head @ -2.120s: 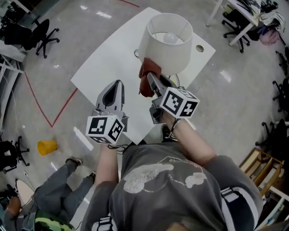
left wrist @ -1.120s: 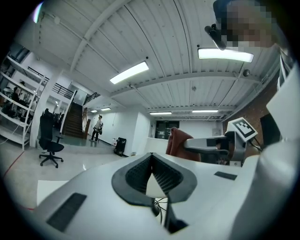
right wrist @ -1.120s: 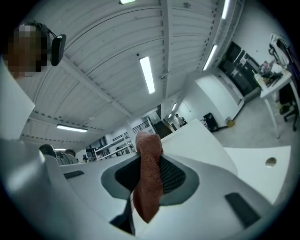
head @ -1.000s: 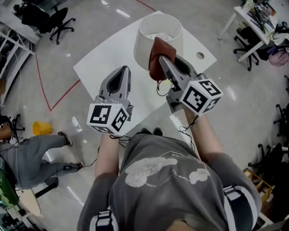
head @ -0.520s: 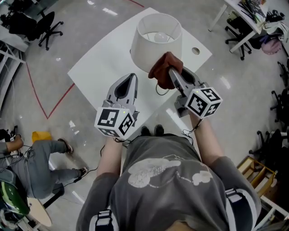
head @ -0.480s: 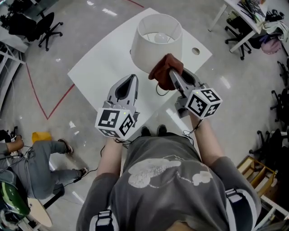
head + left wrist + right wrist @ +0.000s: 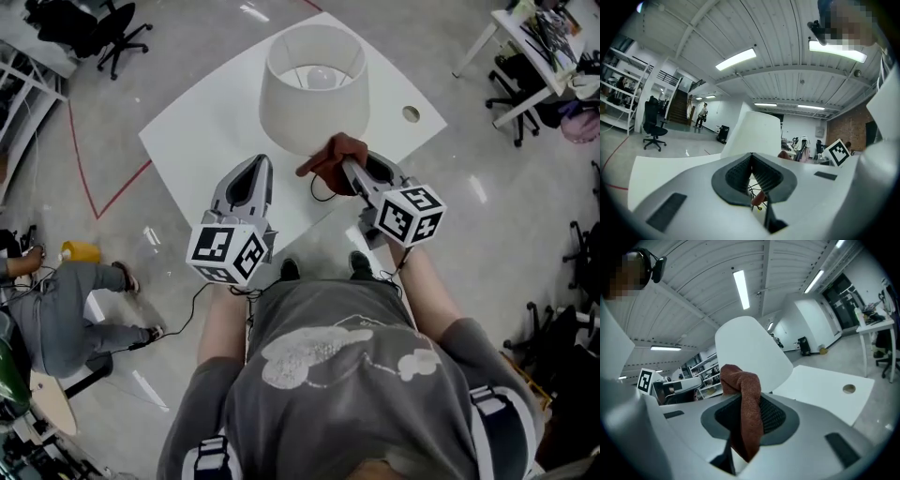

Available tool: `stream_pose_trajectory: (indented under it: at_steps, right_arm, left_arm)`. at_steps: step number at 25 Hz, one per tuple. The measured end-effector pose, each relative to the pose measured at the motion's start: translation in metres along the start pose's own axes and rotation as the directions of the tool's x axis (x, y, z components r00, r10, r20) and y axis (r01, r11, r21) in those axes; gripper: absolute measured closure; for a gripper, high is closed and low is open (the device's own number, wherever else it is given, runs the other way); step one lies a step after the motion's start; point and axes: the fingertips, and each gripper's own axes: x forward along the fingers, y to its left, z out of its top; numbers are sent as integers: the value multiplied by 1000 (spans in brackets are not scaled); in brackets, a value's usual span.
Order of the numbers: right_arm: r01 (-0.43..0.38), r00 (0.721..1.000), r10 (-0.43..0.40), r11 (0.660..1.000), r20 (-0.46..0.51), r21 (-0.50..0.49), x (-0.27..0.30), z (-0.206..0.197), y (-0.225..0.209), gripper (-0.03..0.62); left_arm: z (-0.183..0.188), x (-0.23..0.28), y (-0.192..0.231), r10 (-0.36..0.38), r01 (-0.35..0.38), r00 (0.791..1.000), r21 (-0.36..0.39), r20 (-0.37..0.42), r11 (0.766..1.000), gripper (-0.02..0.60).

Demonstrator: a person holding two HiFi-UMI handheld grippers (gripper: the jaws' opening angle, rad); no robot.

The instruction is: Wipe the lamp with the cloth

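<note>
Head view: one lamp (image 7: 314,89) is standing toward the far corner of the one white table (image 7: 202,122). The right gripper (image 7: 345,167) is holding the single brown cloth (image 7: 328,157) at the shade's near lower rim, while the left gripper (image 7: 255,165) is hovering beside it over the near edge. Left gripper view: its jaws are resting together on nothing. Right gripper view: the jaws are clamping the cloth before the shade, so wiping appears under way, with the far side probably left to do.

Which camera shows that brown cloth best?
The right gripper view: the cloth fills the middle, clamped in the jaws. The head view shows a small bunch by the lampshade; the left gripper view, barely a sliver.
</note>
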Motion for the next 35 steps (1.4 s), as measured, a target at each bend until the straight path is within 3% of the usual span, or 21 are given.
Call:
stream_pose_trajectory:
  at_steps: [5, 9, 16, 21, 25, 35]
  right_arm:
    - [-125, 992, 122, 989, -43, -80, -16, 15, -6, 503]
    - [-223, 975, 222, 958, -24, -179, -34, 43, -5, 503]
    - [-429, 886, 461, 855, 50, -292, -53, 118, 19, 503]
    - [-485, 844, 533, 802, 51, -349, -27, 150, 33, 503]
    - [-463, 865, 500, 827, 42, -319, -12, 144, 22, 503]
    - [-357, 933, 356, 911, -43, -206, 1, 83, -35, 503]
  left_arm:
    - [1, 12, -25, 86, -86, 996, -3, 34, 996, 574]
    - [5, 16, -35, 160, -161, 985, 4, 63, 987, 574]
    - [44, 17, -64, 244, -252, 955, 24, 166, 968, 574]
    - [67, 8, -74, 312, -327, 923, 31, 225, 944, 574]
    - [60, 8, -84, 336, -349, 914, 20, 228, 937, 574]
    - [7, 15, -71, 345, -343, 930, -39, 127, 939, 574]
